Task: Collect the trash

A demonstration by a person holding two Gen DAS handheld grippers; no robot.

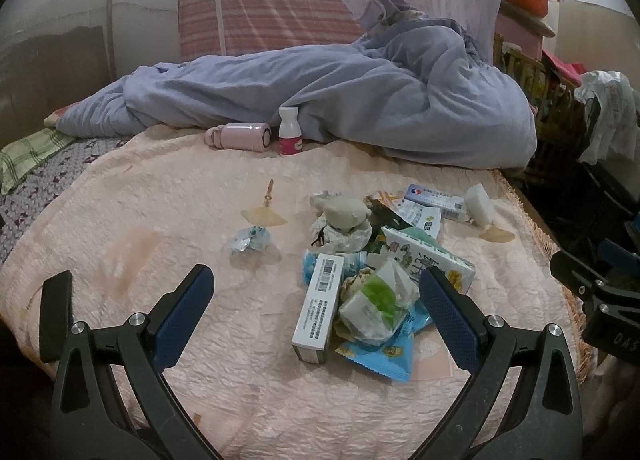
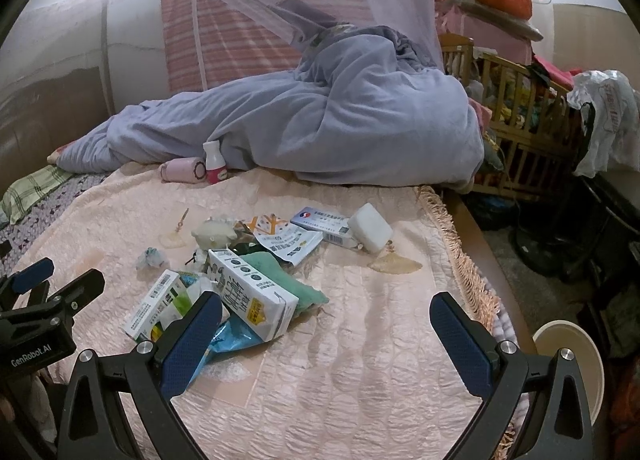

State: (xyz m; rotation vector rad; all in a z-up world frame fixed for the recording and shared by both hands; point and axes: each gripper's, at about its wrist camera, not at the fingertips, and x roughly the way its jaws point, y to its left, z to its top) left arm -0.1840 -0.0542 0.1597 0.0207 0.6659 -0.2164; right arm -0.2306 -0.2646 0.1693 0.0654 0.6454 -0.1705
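A pile of trash (image 1: 372, 260) lies on the pink bedspread (image 1: 160, 220): a white barcode box (image 1: 318, 306), a milk carton (image 1: 430, 256), blue snack wrappers (image 1: 384, 356), crumpled tissue (image 1: 346, 220), a medicine box (image 1: 434, 200) and a white block (image 1: 480, 204). A small crumpled wrapper (image 1: 250, 240) lies apart to the left. My left gripper (image 1: 316, 296) is open above the near edge of the pile. My right gripper (image 2: 326, 320) is open over the bedspread right of the pile; the carton (image 2: 252, 296) and barcode box (image 2: 152, 304) show there.
A lilac quilt (image 1: 340, 100) lies heaped across the back of the bed, with a pink flask (image 1: 240, 136) and a small white bottle (image 1: 290, 132) in front of it. A wooden crib (image 2: 516, 128) and a round bin (image 2: 572, 360) stand right of the bed's fringed edge.
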